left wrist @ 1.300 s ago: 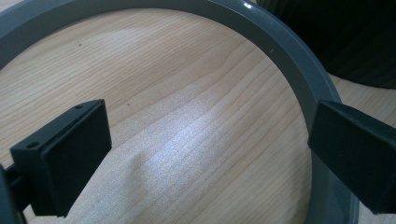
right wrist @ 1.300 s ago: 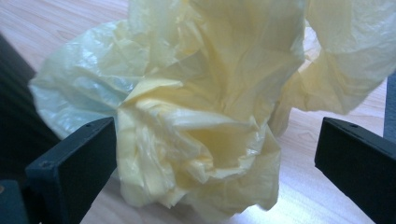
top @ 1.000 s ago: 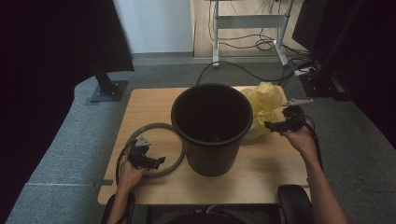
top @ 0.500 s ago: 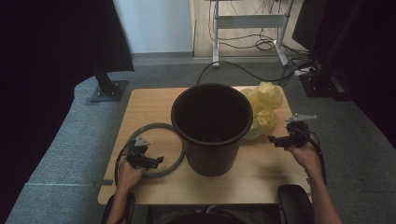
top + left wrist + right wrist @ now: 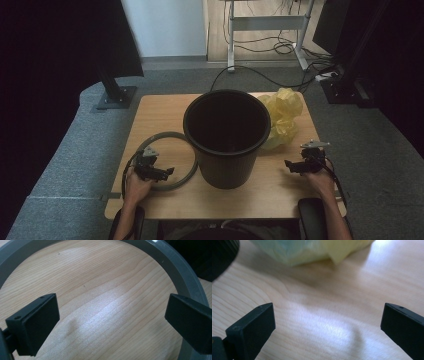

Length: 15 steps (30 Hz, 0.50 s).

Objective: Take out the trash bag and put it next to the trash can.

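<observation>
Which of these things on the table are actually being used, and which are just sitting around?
In use:
- grey ring, under the open left tool
- yellow bag, nearest the open right tool
- black bucket, between them

Just about:
- cables on the floor
- metal desk frame behind

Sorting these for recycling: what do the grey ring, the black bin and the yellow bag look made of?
Grey ring: probably rigid plastic, smooth with a slight sheen. Black bin: likely matte moulded plastic. Yellow bag: thin crinkled plastic film, semi-translucent.
</observation>
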Each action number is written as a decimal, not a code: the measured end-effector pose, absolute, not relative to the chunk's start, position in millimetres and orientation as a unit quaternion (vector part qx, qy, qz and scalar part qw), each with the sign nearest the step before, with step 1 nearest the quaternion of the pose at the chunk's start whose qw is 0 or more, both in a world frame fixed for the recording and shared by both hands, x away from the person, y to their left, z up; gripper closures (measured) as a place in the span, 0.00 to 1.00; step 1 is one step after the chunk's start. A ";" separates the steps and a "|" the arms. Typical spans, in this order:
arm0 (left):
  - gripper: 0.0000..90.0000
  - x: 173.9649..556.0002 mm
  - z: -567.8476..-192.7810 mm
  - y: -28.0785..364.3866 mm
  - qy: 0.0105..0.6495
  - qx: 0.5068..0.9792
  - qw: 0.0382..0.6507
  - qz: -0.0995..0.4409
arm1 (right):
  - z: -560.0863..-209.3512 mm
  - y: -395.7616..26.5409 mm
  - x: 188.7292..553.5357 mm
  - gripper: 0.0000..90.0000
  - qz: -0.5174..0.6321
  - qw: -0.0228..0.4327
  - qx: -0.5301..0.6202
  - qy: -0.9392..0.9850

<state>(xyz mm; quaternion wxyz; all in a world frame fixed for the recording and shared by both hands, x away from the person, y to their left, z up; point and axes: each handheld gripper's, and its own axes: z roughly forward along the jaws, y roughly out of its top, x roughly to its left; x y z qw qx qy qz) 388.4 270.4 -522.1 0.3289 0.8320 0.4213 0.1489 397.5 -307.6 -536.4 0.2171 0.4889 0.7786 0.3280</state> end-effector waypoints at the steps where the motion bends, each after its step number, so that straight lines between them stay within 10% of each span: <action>1: 0.00 388.4 -522.1 270.4 0.421 0.832 0.329 0.149 | -539.7 -307.3 396.9 0.00 0.325 0.218 0.488 0.780; 15: 0.00 391.5 -522.2 275.6 0.429 0.829 0.325 0.150 | -557.5 -309.3 392.7 0.00 0.327 0.209 0.504 0.771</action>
